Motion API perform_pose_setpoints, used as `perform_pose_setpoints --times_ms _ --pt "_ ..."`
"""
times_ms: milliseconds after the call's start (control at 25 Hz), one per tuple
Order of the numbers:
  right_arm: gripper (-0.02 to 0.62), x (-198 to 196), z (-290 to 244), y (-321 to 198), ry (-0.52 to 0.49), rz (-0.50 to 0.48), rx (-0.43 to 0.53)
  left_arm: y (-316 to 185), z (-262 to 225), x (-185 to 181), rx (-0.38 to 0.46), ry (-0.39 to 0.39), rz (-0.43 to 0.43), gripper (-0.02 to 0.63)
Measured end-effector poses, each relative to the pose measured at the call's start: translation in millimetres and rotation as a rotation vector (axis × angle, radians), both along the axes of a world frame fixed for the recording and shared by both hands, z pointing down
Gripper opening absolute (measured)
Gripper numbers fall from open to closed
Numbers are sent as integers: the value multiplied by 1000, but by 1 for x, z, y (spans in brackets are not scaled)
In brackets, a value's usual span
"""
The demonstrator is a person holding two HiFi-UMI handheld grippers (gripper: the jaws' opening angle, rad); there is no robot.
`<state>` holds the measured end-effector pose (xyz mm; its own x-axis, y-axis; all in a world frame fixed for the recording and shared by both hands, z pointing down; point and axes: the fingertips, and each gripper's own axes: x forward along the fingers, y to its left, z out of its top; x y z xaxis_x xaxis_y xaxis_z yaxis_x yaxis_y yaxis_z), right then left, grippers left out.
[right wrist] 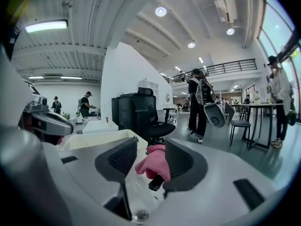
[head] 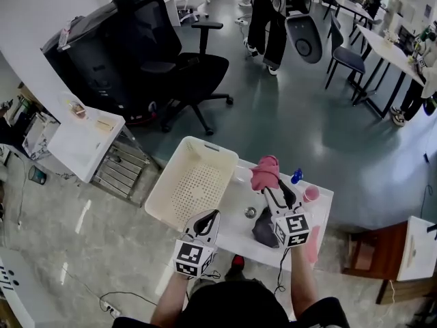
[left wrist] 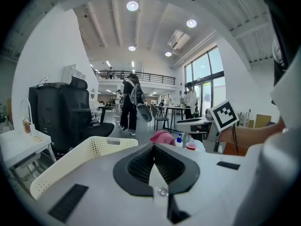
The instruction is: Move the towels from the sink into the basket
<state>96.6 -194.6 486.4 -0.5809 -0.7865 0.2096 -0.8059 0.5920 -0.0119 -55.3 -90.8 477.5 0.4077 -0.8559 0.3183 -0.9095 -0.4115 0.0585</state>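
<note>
Location: open-plan office or lab hall. Indicators: black office chair (head: 177,70), work desks (head: 389,46), mezzanine railing (right wrist: 221,68), tall windows (left wrist: 204,79), recessed ceiling downlights (left wrist: 132,5).

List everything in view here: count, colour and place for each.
basket: one, cream, perforated, empty, left of the sink
sink: one, white, in front of the person
pink towel: one, pink, bunched at the sink's far side
dark towel: one, dark grey, in the sink beside the right gripper
spray bottle: one, blue, behind the pink towel
cup: one, pink, at the sink's right
office chair: one, black, on the floor beyond the basket
side table: one, white, far left
left gripper: jaws together, empty, by the basket's near edge
right gripper: jaws apart, pointing at the pink towel
</note>
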Motion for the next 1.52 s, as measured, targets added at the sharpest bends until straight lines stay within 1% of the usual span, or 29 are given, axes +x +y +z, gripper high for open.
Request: perform_pose_setpoints --times_ms 200,480,600,680,760,920,1080,1280,1520 --pt "202 -3 22 -15 28 -3 -53 -2 3 -2 -9 -4 -12 8" --pt "202 -3 53 -22 42 3 -137 -4 8 -3 -23 -8 -21 8" --pt "201 -2 62 -24 51 5 -156 -5 10 -3 -27 -7 -23 8" --pt "187 -1 63 -26 60 13 -152 -7 11 -5 -28 -7 -25 8" --pt "133 -1 64 -27 69 19 -150 -7 11 -6 -29 -8 -27 8" --pt "95 -4 64 -26 73 9 -155 -6 11 -9 -31 -9 -33 8" --pt "58 -3 63 -25 71 21 -148 -4 12 -12 -31 -11 -36 8" --pt "46 -2 53 -26 70 34 -123 -1 6 -14 -22 -7 -38 8" --pt "44 -3 21 -30 35 41 -66 4 -3 -18 6 -1 -46 8"
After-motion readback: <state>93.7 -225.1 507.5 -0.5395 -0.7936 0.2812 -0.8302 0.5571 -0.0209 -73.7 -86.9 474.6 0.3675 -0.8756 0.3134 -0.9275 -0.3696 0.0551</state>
